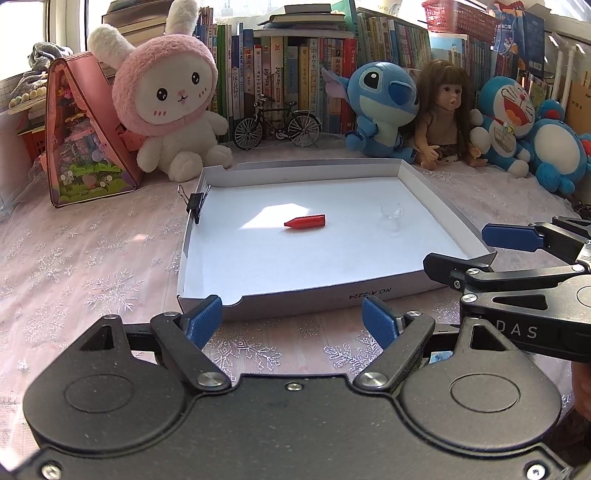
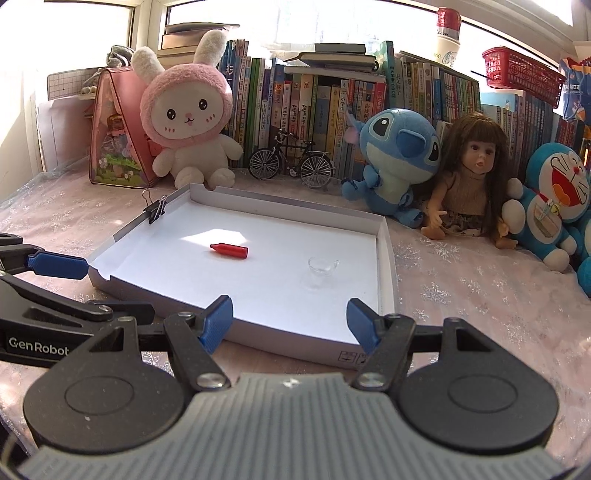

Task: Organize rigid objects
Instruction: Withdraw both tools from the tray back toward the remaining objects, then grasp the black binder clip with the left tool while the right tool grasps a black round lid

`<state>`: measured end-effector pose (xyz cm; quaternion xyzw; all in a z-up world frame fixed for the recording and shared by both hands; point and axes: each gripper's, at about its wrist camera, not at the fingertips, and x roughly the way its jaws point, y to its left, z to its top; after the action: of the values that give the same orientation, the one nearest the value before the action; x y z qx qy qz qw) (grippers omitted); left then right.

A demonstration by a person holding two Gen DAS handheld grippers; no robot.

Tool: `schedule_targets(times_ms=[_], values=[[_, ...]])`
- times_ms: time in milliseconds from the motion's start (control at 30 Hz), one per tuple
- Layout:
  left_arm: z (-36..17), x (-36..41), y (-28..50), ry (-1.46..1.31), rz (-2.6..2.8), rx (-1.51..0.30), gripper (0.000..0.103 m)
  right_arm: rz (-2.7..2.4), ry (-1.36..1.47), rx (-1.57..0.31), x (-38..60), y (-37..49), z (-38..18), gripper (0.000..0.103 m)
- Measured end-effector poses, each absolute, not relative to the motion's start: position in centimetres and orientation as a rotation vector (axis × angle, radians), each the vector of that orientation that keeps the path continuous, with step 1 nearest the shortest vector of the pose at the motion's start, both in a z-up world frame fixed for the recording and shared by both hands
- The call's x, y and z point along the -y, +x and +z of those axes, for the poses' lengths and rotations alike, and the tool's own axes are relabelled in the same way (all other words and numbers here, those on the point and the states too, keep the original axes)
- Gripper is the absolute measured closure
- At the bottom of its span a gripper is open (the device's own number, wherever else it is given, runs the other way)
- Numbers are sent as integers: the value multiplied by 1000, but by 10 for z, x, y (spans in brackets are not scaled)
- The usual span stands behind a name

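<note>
Your left gripper [image 1: 291, 319] and right gripper [image 2: 290, 321] both stand apart, holding nothing. At twelve o'clock the red crayon [image 1: 306, 222] lies in the white tray [image 1: 295, 299], glass cup [image 2: 322, 268] at its three o'clock. Only the right view shows the can [image 2: 448, 23].

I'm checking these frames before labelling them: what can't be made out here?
- Clear cup, both views: transparent, so contents unreadable.
- Red crayon: any label too small.
- Binder clip: whether it grips anything besides the tray wall, too small.
- Table's near edge, both views: hidden by left gripper and right gripper.
</note>
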<state>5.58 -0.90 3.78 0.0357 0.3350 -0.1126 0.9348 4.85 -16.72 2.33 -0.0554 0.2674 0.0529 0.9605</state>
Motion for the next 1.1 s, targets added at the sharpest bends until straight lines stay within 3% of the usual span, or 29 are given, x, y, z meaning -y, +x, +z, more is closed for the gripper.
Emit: schedule_targets(times_ms=[500, 667, 767, 867, 1100], values=[[16, -7, 9, 60, -222, -637, 23, 148, -116, -505, 150, 7, 3, 34], [18, -5, -5, 78, -263, -623, 43, 165, -92, -508, 147, -4, 1, 43], [21, -1, -14, 90, -290, -621, 55, 181, -80, -509, 144, -11, 1, 54], [23, 1, -22, 97, -294, -618, 57, 197, -74, -503, 140, -19, 2, 64], [18, -5, -28, 69, -234, -652, 58, 228, -62, -514, 138, -29, -1, 64]])
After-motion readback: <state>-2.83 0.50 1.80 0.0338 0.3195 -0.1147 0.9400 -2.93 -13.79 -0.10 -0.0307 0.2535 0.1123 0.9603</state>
